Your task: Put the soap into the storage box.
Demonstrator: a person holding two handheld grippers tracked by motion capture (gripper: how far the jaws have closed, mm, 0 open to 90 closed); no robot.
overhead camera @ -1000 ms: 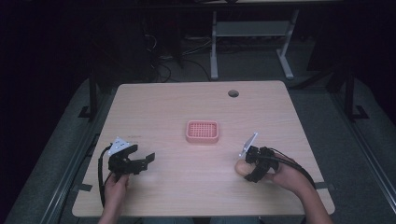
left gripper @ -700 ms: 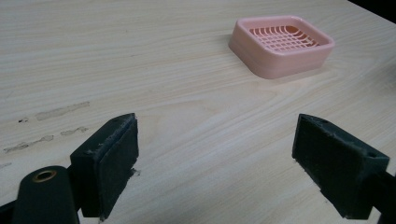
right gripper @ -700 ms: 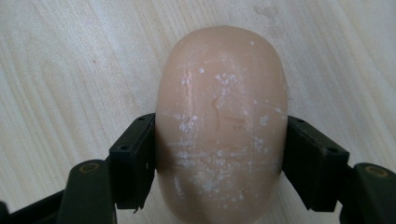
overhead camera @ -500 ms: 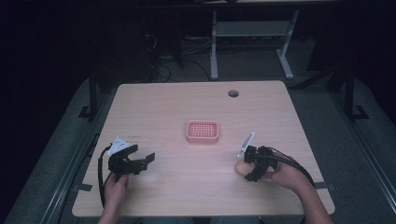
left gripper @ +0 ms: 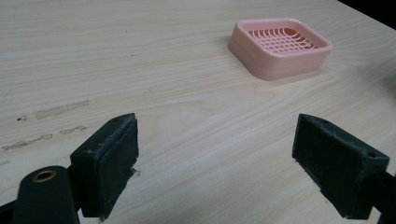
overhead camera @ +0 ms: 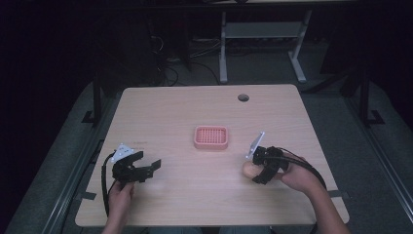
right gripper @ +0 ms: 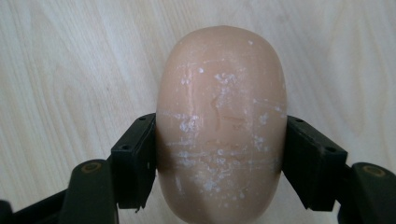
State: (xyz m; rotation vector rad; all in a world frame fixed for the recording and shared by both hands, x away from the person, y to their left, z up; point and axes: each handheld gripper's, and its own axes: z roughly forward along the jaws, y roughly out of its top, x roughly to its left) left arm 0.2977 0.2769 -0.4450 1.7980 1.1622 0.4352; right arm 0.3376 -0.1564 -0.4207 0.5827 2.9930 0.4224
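Note:
A tan oval bar of soap (right gripper: 221, 126) with white scuffs sits between both pads of my right gripper (right gripper: 220, 161), which is shut on it. In the high view the soap (overhead camera: 249, 168) shows just left of that gripper (overhead camera: 258, 170), low over the table's right side. A pink slotted soap dish (overhead camera: 211, 137) lies at the table's middle, to the upper left of the soap. My left gripper (overhead camera: 152, 168) rests near the front left with its jaws wide open and nothing between them (left gripper: 217, 172); the dish (left gripper: 280, 46) lies ahead of it to the right.
The light wooden table (overhead camera: 195, 109) has a round cable hole (overhead camera: 243, 97) near its far edge. Grey floor and a white desk frame (overhead camera: 263, 34) lie beyond the table. Faint scuff marks (left gripper: 51, 121) mark the wood near the left gripper.
The right gripper with the soap has shifted very slightly. The left gripper has stayed where it was.

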